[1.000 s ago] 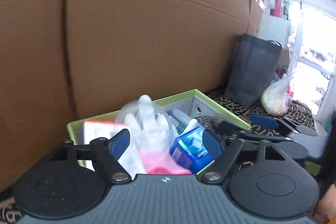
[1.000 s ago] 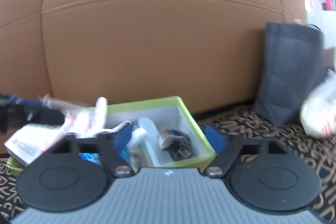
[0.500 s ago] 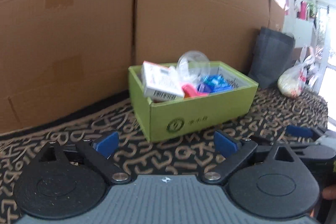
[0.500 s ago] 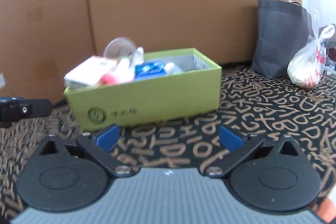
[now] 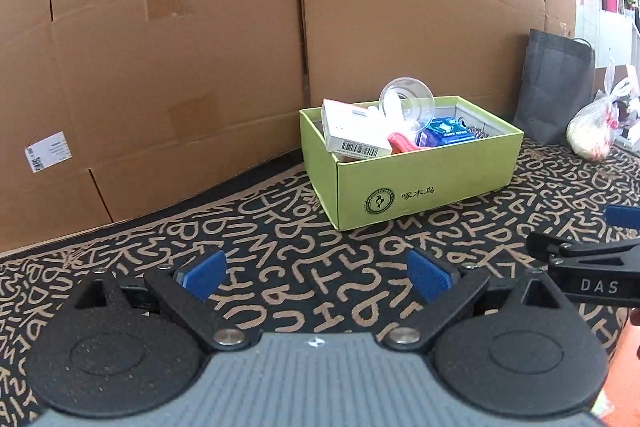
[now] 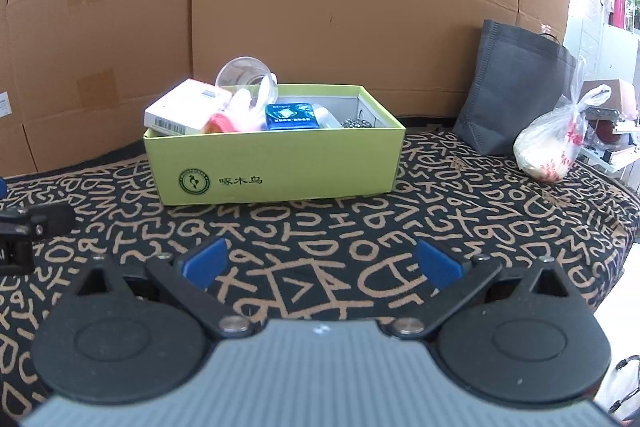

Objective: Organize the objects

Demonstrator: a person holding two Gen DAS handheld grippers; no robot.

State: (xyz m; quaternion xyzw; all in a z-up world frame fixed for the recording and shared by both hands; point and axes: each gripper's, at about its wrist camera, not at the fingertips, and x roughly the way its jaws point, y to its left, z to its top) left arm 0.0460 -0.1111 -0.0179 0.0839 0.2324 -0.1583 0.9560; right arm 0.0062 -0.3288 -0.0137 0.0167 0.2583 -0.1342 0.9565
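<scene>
A lime green box [image 5: 424,175] [image 6: 280,167] stands on the patterned cloth near the cardboard wall. It holds a white carton [image 5: 352,131] [image 6: 180,113], a clear plastic cup [image 5: 406,103] [image 6: 246,77], a blue packet [image 5: 444,131] [image 6: 290,115], a pink item [image 5: 400,143] and a metal scourer [image 6: 356,123]. My left gripper [image 5: 316,275] is open and empty, well short of the box. My right gripper [image 6: 322,265] is open and empty, also back from the box.
Tall cardboard sheets [image 5: 200,47] form the back wall. A dark grey tote bag [image 6: 508,87] and a tied plastic bag [image 6: 552,147] sit to the right of the box. The cloth's right edge [image 6: 624,235] drops off.
Both grippers have pulled back from over the box to well in front of it. The items stay in the box.
</scene>
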